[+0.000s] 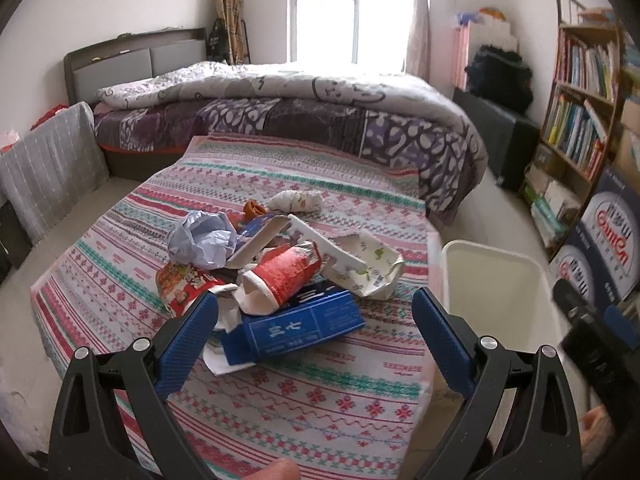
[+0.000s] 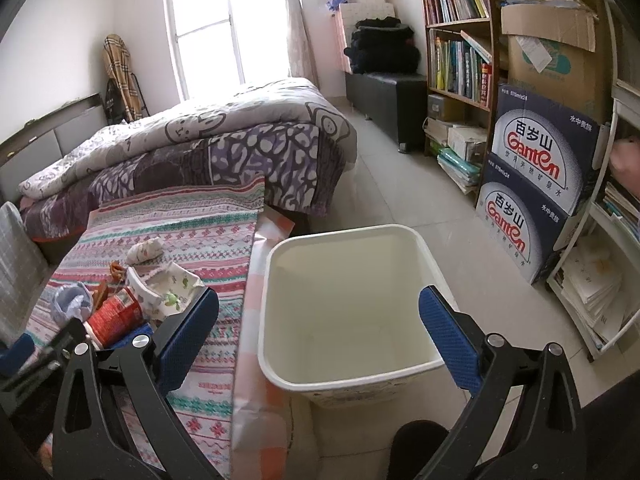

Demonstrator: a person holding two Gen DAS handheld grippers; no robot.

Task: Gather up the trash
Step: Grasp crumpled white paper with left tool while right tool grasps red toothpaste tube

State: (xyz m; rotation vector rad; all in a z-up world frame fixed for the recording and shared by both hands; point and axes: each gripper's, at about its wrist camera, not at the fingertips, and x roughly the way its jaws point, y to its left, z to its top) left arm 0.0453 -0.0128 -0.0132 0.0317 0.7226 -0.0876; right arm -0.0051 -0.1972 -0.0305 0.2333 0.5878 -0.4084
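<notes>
Broadly, a bed [image 1: 304, 112] with a grey and purple patterned quilt fills the back of the room, and a bookcase [image 2: 460, 40] stands along the wall with two blue water cartons [image 2: 536, 184] stacked beside it. Nearer the cameras is a table under a striped cloth [image 1: 248, 392] in pink, teal and white. On the floor just beside the table's edge stands a cream waste bin [image 2: 276, 320], upright, nothing visible inside it.

On the cloth lies the trash pile [image 1: 272, 264], all on the table and none in the bin: a blue carton [image 1: 296, 330] at the near side, a crushed red paper cup [image 1: 288, 276] resting on top of it, a torn white floral-print wrapper [image 1: 372, 264] to the right, a crumpled pale blue paper ball [image 1: 204, 242] to the left, a red printed packet [image 1: 180, 284] below that ball, and a small white wad [image 1: 296, 202] farther back.

Left gripper [image 1: 316, 324] is spread wide, grasping nothing, with the blue carton between its fingers. Right gripper [image 2: 320, 324] is likewise spread wide and empty, above the bin's mouth
</notes>
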